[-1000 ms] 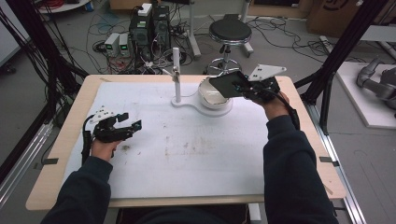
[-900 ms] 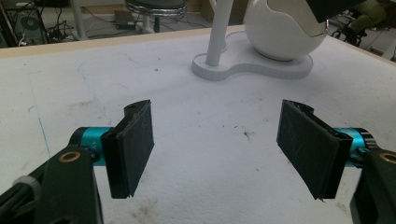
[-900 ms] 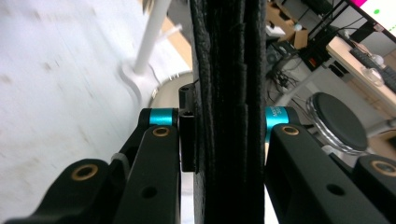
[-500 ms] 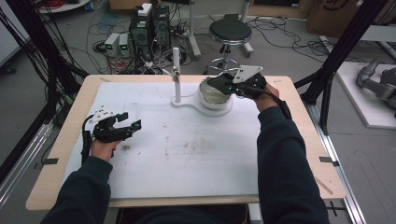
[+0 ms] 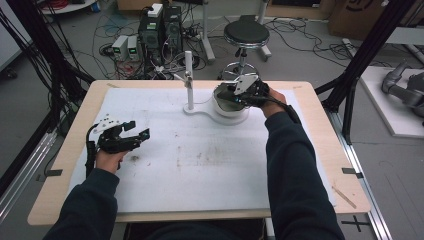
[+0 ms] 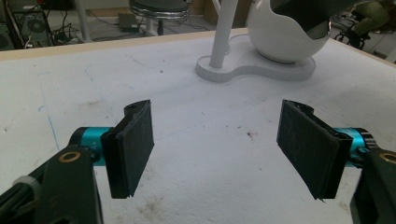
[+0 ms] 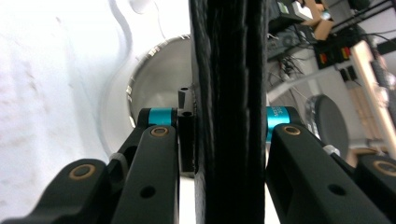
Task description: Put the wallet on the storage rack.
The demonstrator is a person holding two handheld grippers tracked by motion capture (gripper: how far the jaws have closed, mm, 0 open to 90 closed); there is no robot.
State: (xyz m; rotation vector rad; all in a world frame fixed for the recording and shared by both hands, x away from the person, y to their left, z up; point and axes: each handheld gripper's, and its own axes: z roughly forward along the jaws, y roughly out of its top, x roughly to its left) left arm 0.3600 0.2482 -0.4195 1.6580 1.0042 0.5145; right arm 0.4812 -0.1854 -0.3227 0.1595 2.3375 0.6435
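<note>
Two fingers [image 7: 229, 140] clamping black slab [image 7: 229, 70]

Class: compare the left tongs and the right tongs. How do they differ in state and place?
Left tongs stand open with nothing between them; right tongs are clamped on a black flat thing. Left tongs hover over the bare white mat; right tongs sit at the white bowl. Both have black pads.
</note>
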